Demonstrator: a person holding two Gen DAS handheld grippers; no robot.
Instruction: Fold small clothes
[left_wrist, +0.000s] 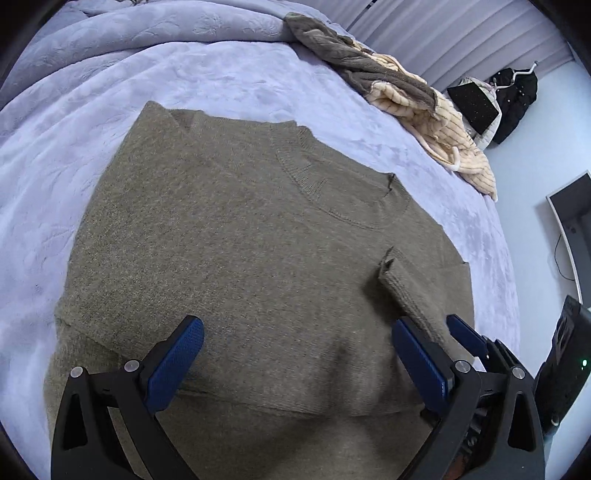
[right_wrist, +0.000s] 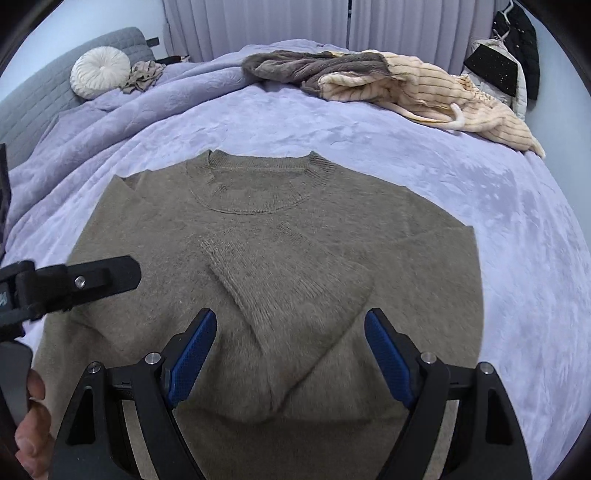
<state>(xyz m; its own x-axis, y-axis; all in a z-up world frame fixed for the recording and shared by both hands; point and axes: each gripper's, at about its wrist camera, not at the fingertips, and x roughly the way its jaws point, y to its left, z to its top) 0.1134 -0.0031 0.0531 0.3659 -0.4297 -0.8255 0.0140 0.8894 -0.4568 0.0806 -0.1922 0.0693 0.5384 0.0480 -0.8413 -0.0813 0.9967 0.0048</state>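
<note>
An olive-brown knit sweater (left_wrist: 236, 236) lies flat on the lilac bedspread (left_wrist: 74, 155), collar away from me. Both sleeves are folded in over its body, and the cuff (left_wrist: 391, 273) of one lies on top. My left gripper (left_wrist: 295, 336) is open and empty just above the sweater's lower part. In the right wrist view the sweater (right_wrist: 369, 229) fills the middle and the folded sleeve (right_wrist: 280, 295) runs between the fingers of my right gripper (right_wrist: 290, 328), which is open and holds nothing. The left gripper's finger (right_wrist: 107, 275) shows at the left.
A pile of other clothes, grey-brown and cream striped (right_wrist: 388, 81), lies at the far edge of the bed. A round white cushion (right_wrist: 99, 72) sits by the grey headboard. Dark clothes (left_wrist: 513, 99) hang by the curtain. A monitor (left_wrist: 572, 221) stands beside the bed.
</note>
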